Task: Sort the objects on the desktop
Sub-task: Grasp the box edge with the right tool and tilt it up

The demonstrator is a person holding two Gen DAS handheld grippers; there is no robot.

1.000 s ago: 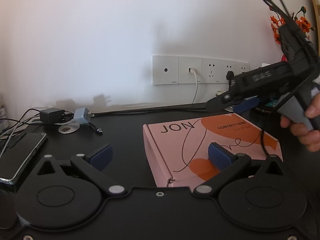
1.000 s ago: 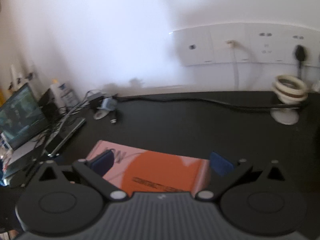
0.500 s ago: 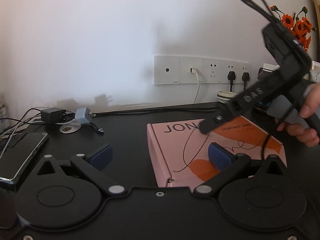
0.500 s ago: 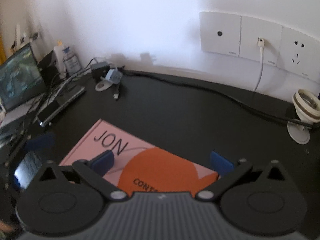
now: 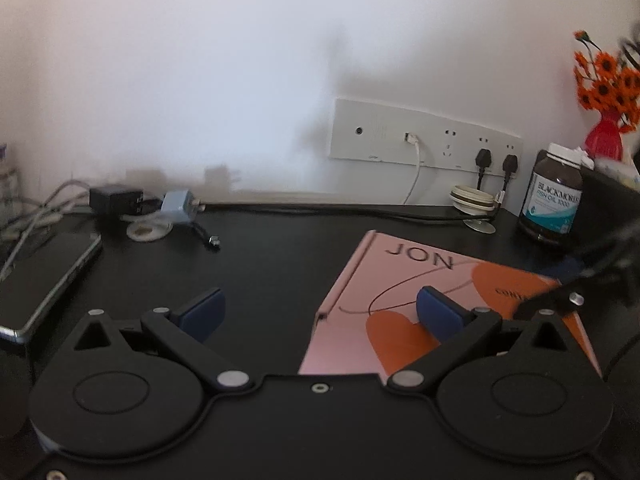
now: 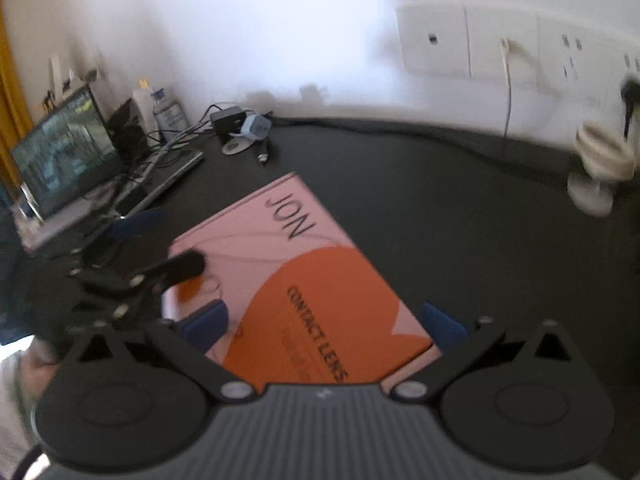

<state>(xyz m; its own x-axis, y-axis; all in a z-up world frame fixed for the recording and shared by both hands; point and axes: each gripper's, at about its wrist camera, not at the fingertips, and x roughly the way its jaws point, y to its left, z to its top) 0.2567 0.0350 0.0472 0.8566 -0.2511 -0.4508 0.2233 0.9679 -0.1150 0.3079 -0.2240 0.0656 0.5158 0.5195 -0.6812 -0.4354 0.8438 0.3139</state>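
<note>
- Left wrist view: the left gripper point(image 5: 318, 312) hangs low over the black desk point(image 5: 280, 248) with its blue pads spread wide and nothing between them. The right pad sits over the near left part of the pink contact-lens box point(image 5: 400, 280), which lies flat on the desk; the left pad is over bare desk.
- Behind the box stand a brown supplement bottle point(image 5: 554, 200) and a red vase of orange flowers point(image 5: 604, 140). A phone point(image 5: 48, 276) lies at the left edge, near a black charger point(image 5: 114, 200).
- Right wrist view: the right gripper point(image 6: 324, 322) is also spread wide, straddling the near end of the box point(image 6: 304, 276), with no contact that I can make out. The left gripper point(image 6: 160, 248) shows blurred over the box's left corner. A laptop point(image 6: 64, 156) stands at far left.
</note>
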